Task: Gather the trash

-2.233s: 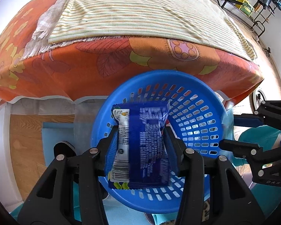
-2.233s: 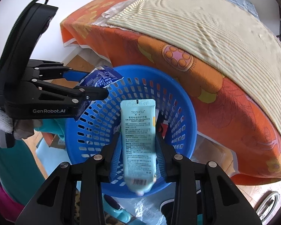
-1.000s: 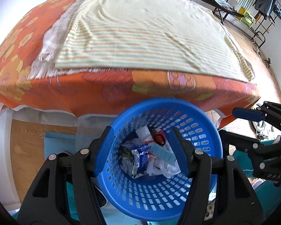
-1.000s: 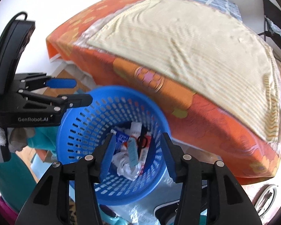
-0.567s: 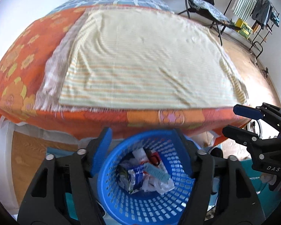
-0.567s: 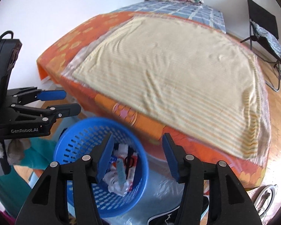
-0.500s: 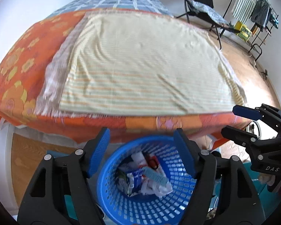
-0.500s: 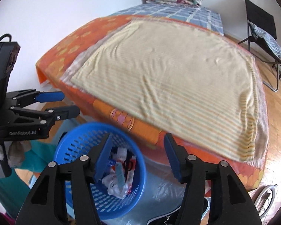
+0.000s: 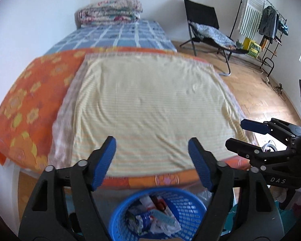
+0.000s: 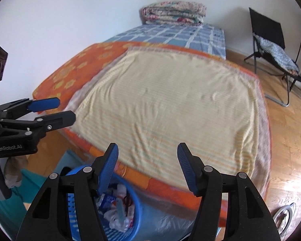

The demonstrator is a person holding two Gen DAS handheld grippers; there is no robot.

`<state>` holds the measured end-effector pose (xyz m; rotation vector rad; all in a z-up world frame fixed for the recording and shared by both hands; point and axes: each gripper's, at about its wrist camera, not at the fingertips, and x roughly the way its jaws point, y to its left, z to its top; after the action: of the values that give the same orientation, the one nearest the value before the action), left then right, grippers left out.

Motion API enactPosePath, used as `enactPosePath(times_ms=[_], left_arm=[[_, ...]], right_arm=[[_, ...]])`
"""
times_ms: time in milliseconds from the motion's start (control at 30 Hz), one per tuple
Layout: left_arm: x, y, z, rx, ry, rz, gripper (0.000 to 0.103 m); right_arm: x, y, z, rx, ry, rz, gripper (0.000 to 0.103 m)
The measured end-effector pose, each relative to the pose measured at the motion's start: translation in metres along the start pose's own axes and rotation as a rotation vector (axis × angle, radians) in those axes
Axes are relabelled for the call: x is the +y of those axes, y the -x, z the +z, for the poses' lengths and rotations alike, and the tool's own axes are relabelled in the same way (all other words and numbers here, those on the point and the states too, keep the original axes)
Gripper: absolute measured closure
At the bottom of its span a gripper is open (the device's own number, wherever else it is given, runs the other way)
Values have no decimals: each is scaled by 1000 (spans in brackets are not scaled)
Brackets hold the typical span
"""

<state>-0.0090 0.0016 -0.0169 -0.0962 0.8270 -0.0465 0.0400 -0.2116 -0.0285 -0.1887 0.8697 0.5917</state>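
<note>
Left claw (image 9: pixel 152 161): jaws opening, nothing between. Right claw (image 10: pixel 148 167): jaws opening, empty. Blue basket (image 9: pixel 182 206): sitting on floor against bed (image 9: pixel 150 104) foot, below both claws, holding wrappers (image 9: pixel 144 221), tube (image 10: pixel 120 210). Bed top showing no trash; wooden floor (image 10: pixel 287 130) lying open beside bed.

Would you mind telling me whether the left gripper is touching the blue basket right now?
Apart. In the left wrist view the left gripper is opening with nothing between its jaws, framing the bed, while the blue basket of trash sits below.
</note>
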Motion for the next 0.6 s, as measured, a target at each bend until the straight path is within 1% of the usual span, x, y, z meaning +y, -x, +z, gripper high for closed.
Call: enactPosePath(times_ms=[67,167,200,233,333,467,600], left_arm=[[-2,4,12,-40,-13,13,22],[-3,10,25,-79,-12,15,20],[-3,12,30,-93,-9,13,17],[-3,13,33,-105,-7,12,14],[-3,15,42,-142,-5,13,13],[-2,15,49,-153,22,12,13],[1,11,55,-146,47,7,11]], right_arm=[[-6,5,9,-32,-14,-11,39],[-16,13,22,-82,-39,-21,37],[-19,15,26,-97,-49,-25,36],[-21,18,29,-112,-61,-26,34],[-27,26,37,-160,-113,-21,29],[-29,30,47,-209,-136,-42,25],[-32,28,55,-221,-156,-40,25]])
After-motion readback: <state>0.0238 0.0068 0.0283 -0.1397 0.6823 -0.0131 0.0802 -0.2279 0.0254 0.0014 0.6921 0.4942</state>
